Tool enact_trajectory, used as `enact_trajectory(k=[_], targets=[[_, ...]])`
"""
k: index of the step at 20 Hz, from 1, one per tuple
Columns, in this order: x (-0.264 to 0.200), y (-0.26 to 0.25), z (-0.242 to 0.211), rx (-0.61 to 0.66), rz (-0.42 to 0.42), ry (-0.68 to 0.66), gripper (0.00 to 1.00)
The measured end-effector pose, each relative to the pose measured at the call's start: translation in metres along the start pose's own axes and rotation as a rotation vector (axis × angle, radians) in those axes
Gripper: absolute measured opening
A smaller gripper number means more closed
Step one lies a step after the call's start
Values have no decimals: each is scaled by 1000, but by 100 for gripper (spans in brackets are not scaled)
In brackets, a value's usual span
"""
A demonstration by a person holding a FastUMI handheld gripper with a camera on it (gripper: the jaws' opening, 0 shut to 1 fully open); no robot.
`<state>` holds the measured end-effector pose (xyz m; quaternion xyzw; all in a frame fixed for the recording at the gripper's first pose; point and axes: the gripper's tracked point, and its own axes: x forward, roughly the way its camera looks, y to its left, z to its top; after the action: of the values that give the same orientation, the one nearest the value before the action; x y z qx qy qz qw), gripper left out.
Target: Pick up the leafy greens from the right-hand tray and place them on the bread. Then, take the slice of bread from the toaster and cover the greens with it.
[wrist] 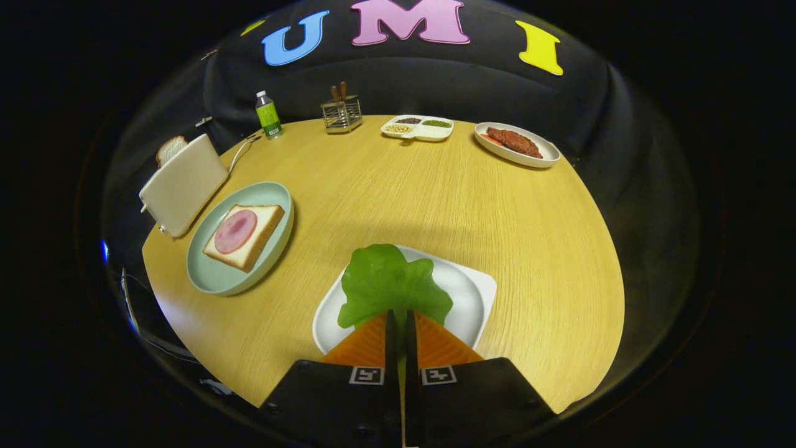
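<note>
Between the fingers of my tool [400, 320] sits the near edge of the flat green lettuce leaf [388, 283]; the fingers are drawn together and clamp it on both sides. That leaf spreads ahead of them over the white square tray with rounded corners [476, 298], which rests on the round, pale wooden worktop [435, 199]. Off to the left, well apart from the tray, a pale green round plate [214, 280] carries a square slice of bread [258, 239] topped with a round pink slice of ham [236, 231]. Just beyond that plate stands a cream toaster [183, 185], with a second slice of bread [170, 149] poking out of its top.
</note>
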<state>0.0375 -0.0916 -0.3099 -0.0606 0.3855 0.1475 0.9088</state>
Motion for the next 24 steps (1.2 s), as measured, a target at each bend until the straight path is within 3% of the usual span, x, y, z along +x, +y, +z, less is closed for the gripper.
enact_trajectory(k=[6, 13, 24], targets=[[-38, 21, 40, -37, -44, -72, 7], [-72, 85, 94, -63, -27, -179, 7], [-32, 198, 104, -96, 97, -131, 7]])
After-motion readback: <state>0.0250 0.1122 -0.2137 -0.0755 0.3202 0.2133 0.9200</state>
